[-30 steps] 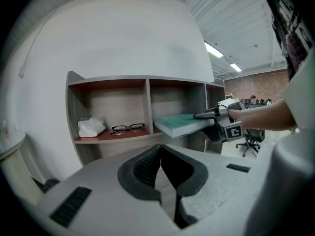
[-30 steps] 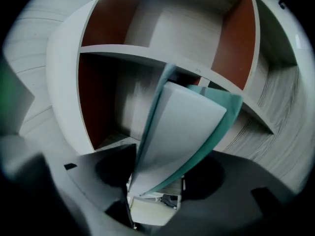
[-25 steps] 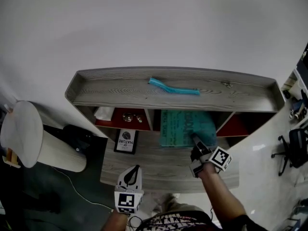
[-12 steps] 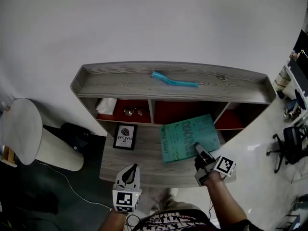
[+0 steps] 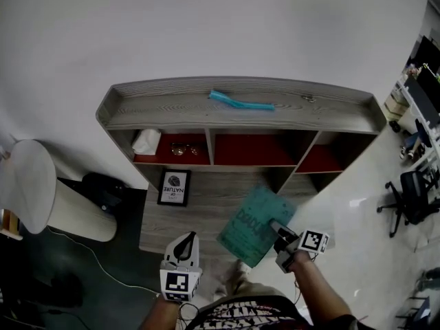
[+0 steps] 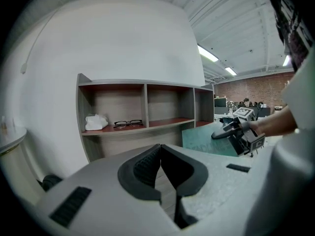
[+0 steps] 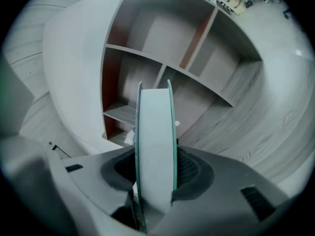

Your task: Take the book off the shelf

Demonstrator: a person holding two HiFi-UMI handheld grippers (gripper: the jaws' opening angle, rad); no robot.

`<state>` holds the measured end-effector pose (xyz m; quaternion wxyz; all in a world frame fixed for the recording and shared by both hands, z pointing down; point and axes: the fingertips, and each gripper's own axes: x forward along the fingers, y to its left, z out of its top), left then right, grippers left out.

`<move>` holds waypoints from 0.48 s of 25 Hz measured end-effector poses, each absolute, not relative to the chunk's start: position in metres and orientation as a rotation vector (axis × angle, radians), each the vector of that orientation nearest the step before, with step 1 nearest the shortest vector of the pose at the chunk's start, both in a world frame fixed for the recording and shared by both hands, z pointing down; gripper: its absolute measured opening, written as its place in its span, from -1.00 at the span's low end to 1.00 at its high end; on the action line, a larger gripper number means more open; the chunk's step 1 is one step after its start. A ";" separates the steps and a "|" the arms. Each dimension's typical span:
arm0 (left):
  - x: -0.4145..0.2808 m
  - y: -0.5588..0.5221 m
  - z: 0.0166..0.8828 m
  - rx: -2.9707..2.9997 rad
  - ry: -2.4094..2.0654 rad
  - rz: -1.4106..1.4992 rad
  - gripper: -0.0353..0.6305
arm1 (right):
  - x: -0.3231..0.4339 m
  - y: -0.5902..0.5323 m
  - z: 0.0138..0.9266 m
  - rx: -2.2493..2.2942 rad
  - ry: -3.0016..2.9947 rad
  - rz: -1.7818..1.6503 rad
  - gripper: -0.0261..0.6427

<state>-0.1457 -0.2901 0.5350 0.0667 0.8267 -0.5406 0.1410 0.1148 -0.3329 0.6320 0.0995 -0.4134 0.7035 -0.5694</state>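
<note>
A thin teal book (image 5: 251, 227) hangs tilted in front of the grey wooden shelf unit (image 5: 240, 112), outside its red-backed compartments. My right gripper (image 5: 276, 226) holds the book's near edge. In the right gripper view the book (image 7: 156, 141) stands edge-on between both pads, and the jaws are closing on it. My left gripper (image 5: 186, 242) stays low at the left, shut, with nothing between its jaws (image 6: 160, 150). From the left gripper view the right gripper (image 6: 222, 133) and the book (image 6: 204, 141) show at the right.
A teal strip (image 5: 240, 104) lies on the shelf's top. Glasses (image 5: 181, 149) and a white cloth (image 5: 146, 141) sit in the left compartment. A framed picture (image 5: 173, 186) leans on the lower ledge. A white round stand (image 5: 31, 191) is at left, an office chair (image 5: 412, 201) at right.
The book has come out of the middle compartment toward me and now hangs tilted past the ledge's front. My right gripper drew back with it. The left gripper barely moved.
</note>
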 end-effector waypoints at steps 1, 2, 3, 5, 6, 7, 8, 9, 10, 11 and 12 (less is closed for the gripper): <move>-0.143 -0.290 0.534 2.497 -1.627 0.427 -0.87 | 0.115 -0.332 0.643 -1.216 2.073 -1.711 -0.42; -0.141 -0.290 0.534 2.501 -1.624 0.429 -0.88 | 0.116 -0.330 0.654 -1.215 2.072 -1.739 -0.42; -0.139 -0.290 0.534 2.502 -1.622 0.431 -0.88 | 0.117 -0.330 0.666 -1.217 2.073 -1.767 -0.42; -0.136 -0.291 0.536 2.500 -1.618 0.436 -0.87 | 0.117 -0.329 0.688 -1.220 2.077 -1.827 -0.42; -0.135 -0.293 0.538 2.498 -1.616 0.438 -0.88 | 0.117 -0.330 0.699 -1.215 2.080 -1.852 -0.42; -0.133 -0.295 0.539 2.495 -1.614 0.440 -0.87 | 0.116 -0.331 0.709 -1.204 2.084 -1.871 -0.42; -0.132 -0.296 0.541 2.492 -1.612 0.442 -0.88 | 0.116 -0.333 0.720 -1.193 2.088 -1.890 -0.42; -0.130 -0.298 0.543 2.489 -1.608 0.442 -0.87 | 0.116 -0.335 0.730 -1.188 2.092 -1.911 -0.42; -0.128 -0.300 0.545 2.487 -1.605 0.444 -0.87 | 0.116 -0.336 0.741 -1.190 2.097 -1.936 -0.42; -0.126 -0.303 0.546 2.487 -1.603 0.448 -0.87 | 0.117 -0.336 0.752 -1.197 2.100 -1.965 -0.42; -0.125 -0.305 0.546 2.487 -1.602 0.452 -0.87 | 0.116 -0.337 0.761 -1.199 2.100 -1.994 -0.42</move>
